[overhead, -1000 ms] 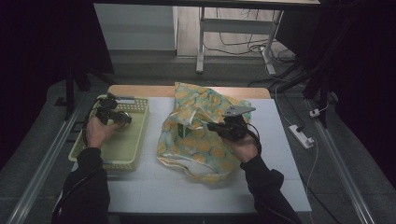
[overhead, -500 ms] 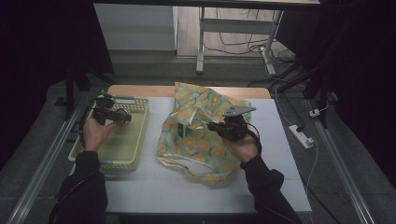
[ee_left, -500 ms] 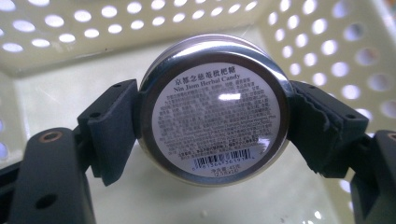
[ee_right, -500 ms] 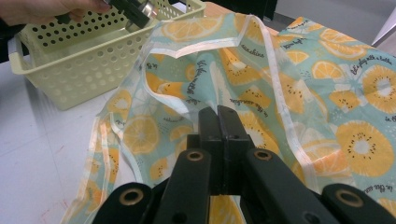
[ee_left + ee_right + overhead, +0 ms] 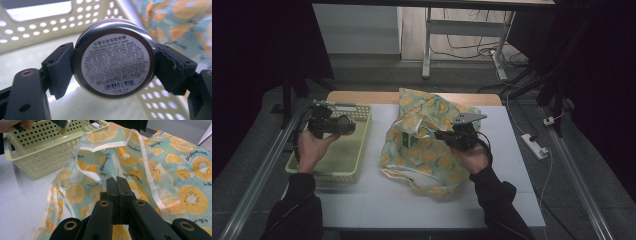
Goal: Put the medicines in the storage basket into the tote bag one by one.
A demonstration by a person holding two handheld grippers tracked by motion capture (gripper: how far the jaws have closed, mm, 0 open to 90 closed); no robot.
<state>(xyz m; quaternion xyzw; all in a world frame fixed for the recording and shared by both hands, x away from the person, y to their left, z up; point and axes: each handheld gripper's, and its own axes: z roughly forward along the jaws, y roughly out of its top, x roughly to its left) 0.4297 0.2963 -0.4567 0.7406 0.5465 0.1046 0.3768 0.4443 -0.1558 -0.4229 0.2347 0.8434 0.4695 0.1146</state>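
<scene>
Hovering over the pale yellow basket (image 5: 343, 150), the left gripper (image 5: 346, 125) is seen from the high view, while the right gripper (image 5: 443, 135) sits on the citrus-print bag (image 5: 422, 155) beside the basket. Left gripper view: jaws clamp a round candy tin (image 5: 114, 60) above the basket floor. Right gripper view: jaws pinched together on the bag's fabric, the basket beyond it.

White table (image 5: 362, 205), wood strip along far edge. Pale yellow perforated basket (image 5: 343, 167) at left edge, toward far-left corner. Teal bag with orange-slice print (image 5: 422, 155) spread from centre to far edge. Near part bare.
</scene>
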